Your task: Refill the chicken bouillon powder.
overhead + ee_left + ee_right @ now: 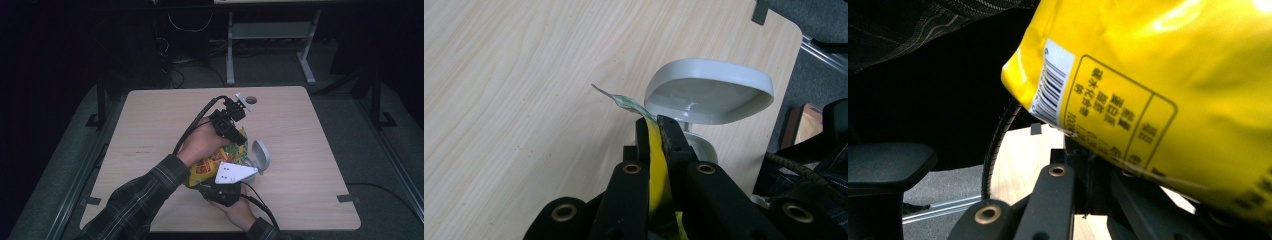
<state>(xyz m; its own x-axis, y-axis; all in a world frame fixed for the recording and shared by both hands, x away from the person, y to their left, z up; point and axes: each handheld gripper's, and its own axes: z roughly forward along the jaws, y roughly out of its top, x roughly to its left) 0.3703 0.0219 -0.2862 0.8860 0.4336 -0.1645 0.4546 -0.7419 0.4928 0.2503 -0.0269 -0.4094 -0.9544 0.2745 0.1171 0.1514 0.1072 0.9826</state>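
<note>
A yellow snack bag (212, 162) is held up over the middle of the table between both grippers. My left gripper (238, 139) comes down on the bag's top edge from the far side. In the left gripper view it (657, 131) is shut on the yellow bag (657, 175), whose thin seal sticks out past the tips. My right gripper (221, 184), with its grey plate on top, holds the bag's near end. In the right gripper view the bag (1168, 95) shows a barcode, and that gripper (1087, 155) pinches its lower seam.
A small white-grey container (260, 156) with its lid (709, 92) hinged open stands on the wooden table (150, 125) just right of the bag. A round cable hole (251, 100) sits near the far edge. A black chair (888, 162) stands beside the table.
</note>
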